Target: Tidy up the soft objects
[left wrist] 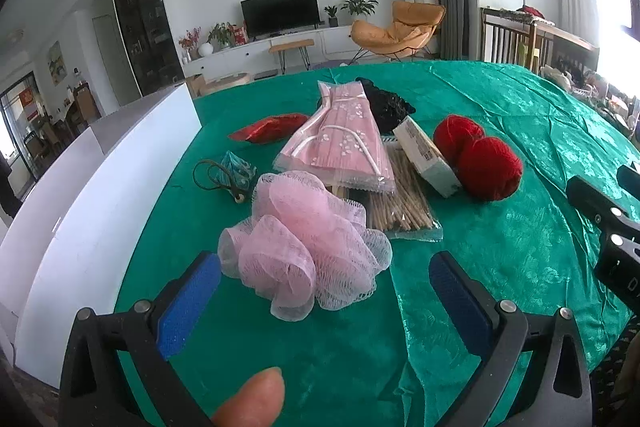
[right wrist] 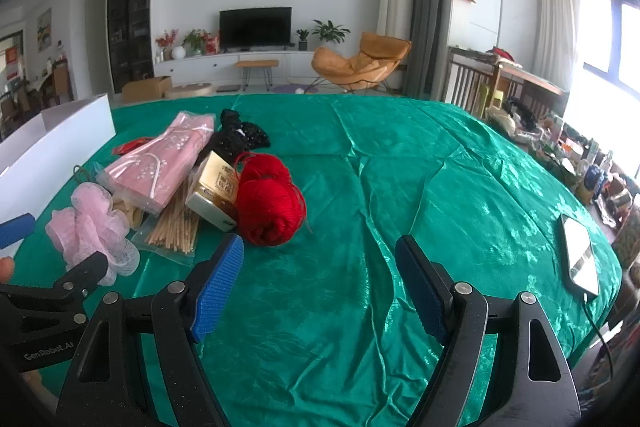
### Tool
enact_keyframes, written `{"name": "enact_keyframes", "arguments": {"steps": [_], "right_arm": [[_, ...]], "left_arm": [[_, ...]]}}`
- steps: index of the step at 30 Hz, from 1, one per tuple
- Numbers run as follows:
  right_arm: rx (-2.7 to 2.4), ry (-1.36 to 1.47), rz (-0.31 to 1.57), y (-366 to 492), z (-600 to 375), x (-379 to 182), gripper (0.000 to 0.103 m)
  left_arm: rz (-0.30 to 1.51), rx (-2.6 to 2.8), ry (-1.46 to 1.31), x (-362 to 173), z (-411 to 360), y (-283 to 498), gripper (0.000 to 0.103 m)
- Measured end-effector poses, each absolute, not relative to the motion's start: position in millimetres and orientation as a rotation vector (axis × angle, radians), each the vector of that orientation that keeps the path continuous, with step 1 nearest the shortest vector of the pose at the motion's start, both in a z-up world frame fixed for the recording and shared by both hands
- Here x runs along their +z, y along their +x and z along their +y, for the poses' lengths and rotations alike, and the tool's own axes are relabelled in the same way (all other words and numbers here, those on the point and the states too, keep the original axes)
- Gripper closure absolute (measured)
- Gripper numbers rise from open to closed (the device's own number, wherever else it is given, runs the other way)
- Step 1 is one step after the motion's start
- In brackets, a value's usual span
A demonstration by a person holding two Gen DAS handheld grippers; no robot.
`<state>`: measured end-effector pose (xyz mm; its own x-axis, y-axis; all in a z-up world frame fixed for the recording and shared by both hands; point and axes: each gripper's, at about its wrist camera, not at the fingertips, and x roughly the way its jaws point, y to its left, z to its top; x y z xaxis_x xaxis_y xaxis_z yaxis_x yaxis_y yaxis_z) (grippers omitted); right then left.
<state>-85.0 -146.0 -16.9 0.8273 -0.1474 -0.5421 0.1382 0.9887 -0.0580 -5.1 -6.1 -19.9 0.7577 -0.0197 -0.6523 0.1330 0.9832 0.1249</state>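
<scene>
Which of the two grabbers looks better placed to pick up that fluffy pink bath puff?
The left. The left gripper is open with the pink bath puff lying just ahead of its fingers. The right gripper, also open, faces bare green cloth, with the puff well off to its side.

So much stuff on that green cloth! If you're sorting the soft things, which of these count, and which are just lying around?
Likely part of the job (soft):
- pink mesh bath puff
- red yarn balls
- packaged pink dress
- black lacy fabric
- red cloth piece

Probably just lying about:
- bag of wooden sticks
- small cardboard box
- phone
</scene>
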Motion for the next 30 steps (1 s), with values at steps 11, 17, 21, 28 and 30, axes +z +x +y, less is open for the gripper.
{"name": "enact_keyframes", "arguments": {"steps": [11, 17, 21, 28, 30], "right_arm": [[-0.145, -0.018, 0.583, -80, -141, -22, 0.022], [-0.144, -0.018, 0.586, -78, -140, -23, 0.022], [-0.14, -0.018, 0.591, -78, -139, -25, 0.022], [-0.127, 0.02, 0.625, -76, -148, -27, 0.022], [-0.127, 0.045, 0.645, -73, -152, -30, 0.022]], "left_arm": [[0.762, -0.077, 0.157, -37, -1, -1, 0.0], [0.804, -0.067, 0.154, -47, 2, 4, 0.0], [0.828, -0.061, 0.159, -53, 3, 6, 0.0], [0.925, -0.044, 0.186, -71, 6, 19, 0.0], [0.932, -0.048, 0.182, -72, 8, 22, 0.0]]}}
